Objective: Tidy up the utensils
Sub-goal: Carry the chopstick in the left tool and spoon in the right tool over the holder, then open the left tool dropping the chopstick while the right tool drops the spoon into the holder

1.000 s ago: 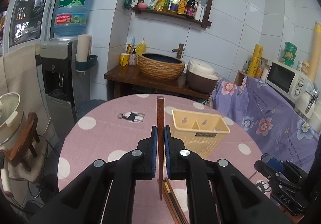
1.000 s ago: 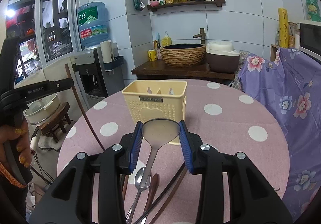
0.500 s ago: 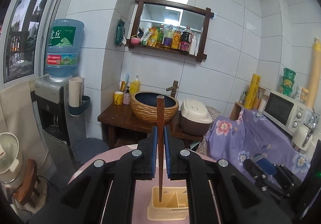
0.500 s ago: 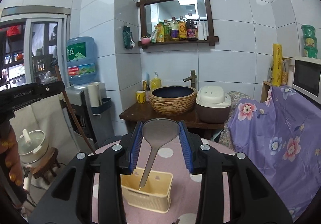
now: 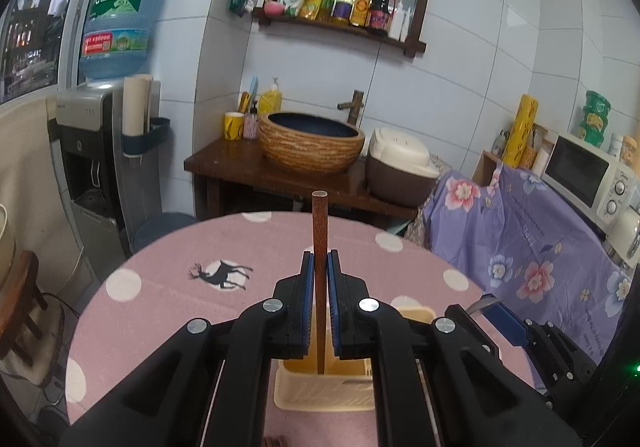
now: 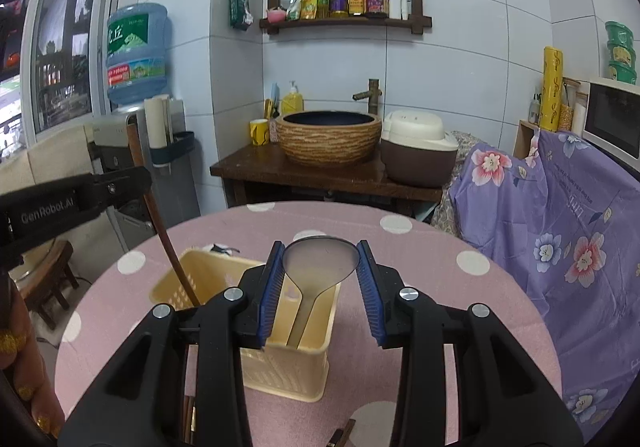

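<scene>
Utensils: wooden chopstick, light, stiff and thin, clamped upright near mid-length in the left gripper jaws, tip inside the cream holder on the worktop; steel spoon, smooth, likely slippery, bowl pinched between the right gripper jaws, handle down in the holder

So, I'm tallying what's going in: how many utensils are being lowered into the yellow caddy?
2: a brown chopstick in the left hand-held gripper, and a metal spoon in the right hand-held gripper. More lie partly hidden below.

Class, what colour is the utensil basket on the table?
Pale yellow utensil basket, seen best in the right wrist view.
</scene>
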`<action>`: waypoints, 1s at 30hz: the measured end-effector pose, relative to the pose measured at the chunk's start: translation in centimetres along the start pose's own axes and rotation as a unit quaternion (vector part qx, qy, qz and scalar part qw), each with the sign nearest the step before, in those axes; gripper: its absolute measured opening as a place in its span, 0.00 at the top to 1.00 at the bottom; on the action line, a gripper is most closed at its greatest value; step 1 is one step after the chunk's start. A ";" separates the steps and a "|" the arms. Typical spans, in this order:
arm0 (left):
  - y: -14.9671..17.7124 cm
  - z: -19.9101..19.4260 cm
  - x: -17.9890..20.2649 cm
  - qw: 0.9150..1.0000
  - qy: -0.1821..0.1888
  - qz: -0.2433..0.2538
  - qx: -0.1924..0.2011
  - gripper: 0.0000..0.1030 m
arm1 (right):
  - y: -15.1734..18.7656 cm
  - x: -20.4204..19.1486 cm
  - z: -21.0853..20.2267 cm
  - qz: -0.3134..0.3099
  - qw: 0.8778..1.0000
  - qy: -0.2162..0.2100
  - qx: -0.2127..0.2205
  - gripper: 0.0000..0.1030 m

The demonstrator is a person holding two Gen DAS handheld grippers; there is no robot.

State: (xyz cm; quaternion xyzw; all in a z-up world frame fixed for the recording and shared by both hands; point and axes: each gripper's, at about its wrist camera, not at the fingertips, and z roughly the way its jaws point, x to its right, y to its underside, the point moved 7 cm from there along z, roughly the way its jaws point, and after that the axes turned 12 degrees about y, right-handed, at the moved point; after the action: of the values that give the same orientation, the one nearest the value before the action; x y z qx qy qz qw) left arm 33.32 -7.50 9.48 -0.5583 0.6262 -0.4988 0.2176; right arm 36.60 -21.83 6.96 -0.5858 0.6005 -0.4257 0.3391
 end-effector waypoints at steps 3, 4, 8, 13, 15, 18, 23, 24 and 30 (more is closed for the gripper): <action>1.1 0.7 -0.3 1.000 -0.001 -0.004 -0.015 0.92 | 1.3 -0.5 0.6 -0.007 1.000 -0.001 -0.007 0.64; 1.4 0.9 -0.5 1.000 -0.002 -0.005 -0.018 0.92 | 1.6 -0.7 0.7 -0.007 1.000 -0.003 -0.011 0.64; 1.5 0.9 -0.6 1.000 -0.007 0.001 -0.014 0.92 | 2.6 -1.2 1.1 -0.015 1.000 0.004 -0.013 0.64; 1.5 0.7 -0.5 1.000 0.006 -0.003 -0.020 0.90 | 2.8 -1.2 1.0 -0.015 1.000 0.003 -0.009 0.60; 1.7 0.2 -0.4 1.000 0.006 0.001 -0.017 0.73 | 2.8 -0.9 0.6 -0.009 1.000 0.004 -0.003 0.45; 2.1 -1.3 -0.4 1.000 0.015 0.002 -0.001 0.41 | 3.0 -0.3 -0.7 -0.001 1.000 0.005 0.010 0.38; 4.6 -3.7 -0.8 1.000 0.018 0.014 -0.008 0.25 | 4.4 1.1 -4.3 0.012 1.000 -0.005 0.016 0.24; 5.5 -4.3 -1.2 1.000 0.019 0.013 -0.014 0.22 | 5.0 1.3 -4.9 0.011 1.000 -0.007 0.012 0.23; 11.7 -6.0 -3.8 0.998 0.008 -0.011 -0.068 0.19 | 10.6 2.7 -6.8 0.006 0.999 0.002 -0.040 0.17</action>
State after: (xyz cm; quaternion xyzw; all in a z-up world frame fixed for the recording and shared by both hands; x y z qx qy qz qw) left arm 23.79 -3.14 0.68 -0.5745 0.6543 -0.4619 0.1688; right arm 25.80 -24.20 0.37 -0.5943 0.6214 -0.4002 0.3171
